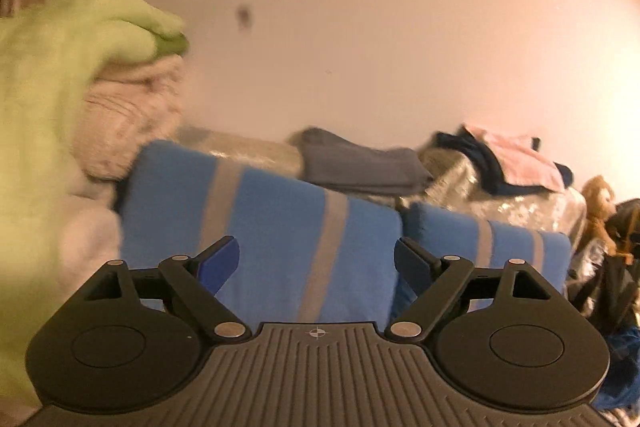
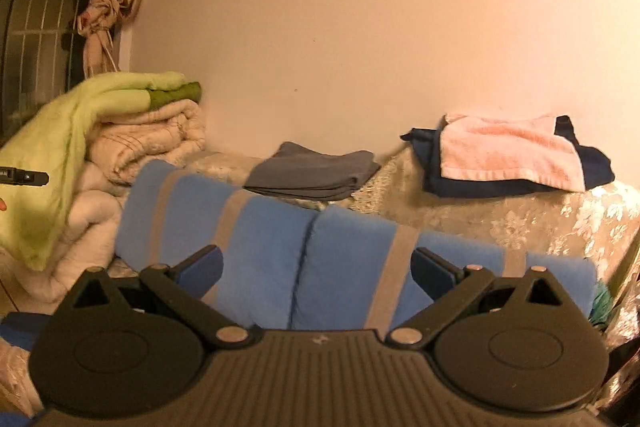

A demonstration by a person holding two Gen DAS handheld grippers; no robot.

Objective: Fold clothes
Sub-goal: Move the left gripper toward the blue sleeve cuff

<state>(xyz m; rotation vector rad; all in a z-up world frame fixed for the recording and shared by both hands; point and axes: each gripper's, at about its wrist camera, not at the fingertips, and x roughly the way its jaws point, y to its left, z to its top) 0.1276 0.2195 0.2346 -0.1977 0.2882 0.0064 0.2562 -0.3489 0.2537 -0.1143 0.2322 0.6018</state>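
2 blue-padded jaws of the left gripper (image 1: 316, 263) stand wide apart in the left wrist view, with nothing between them. Behind them lies the blue cushion (image 1: 260, 223) with grey stripes, which serves here as the landmark; a second blue cushion (image 1: 488, 247) sits just to its right. Left of the blue cushion, a lime-green blanket (image 1: 44, 99) drapes over a stack of cream quilts (image 1: 132, 115), blurred at the frame's edge. Behind the blue cushion, on a surface under a pale floral cover (image 1: 520, 203), rests a folded grey garment (image 1: 360, 163). Further right of the cushion, on the same cover, a pink towel (image 1: 524, 159) lies on top of a dark navy garment (image 1: 476, 159). At the far right a brown plush toy (image 1: 600, 203) leans near dark clutter that is too blurred to tell apart.

In the right wrist view, the right gripper (image 2: 318, 269) also has its jaws spread wide and empty. The blue cushion (image 2: 256, 227) fills the space behind them. Left of the cushion the lime-green blanket (image 2: 60, 131) hangs over the cream quilts (image 2: 160, 135), and above these a tied-up curtain (image 2: 108, 7) hangs beside a barred window (image 2: 36, 27). Behind the cushion sits the folded grey garment (image 2: 312, 171); to the cushion's upper right, the pink towel (image 2: 508, 151) covers the navy garment (image 2: 592, 159) on the floral cover (image 2: 520, 219).
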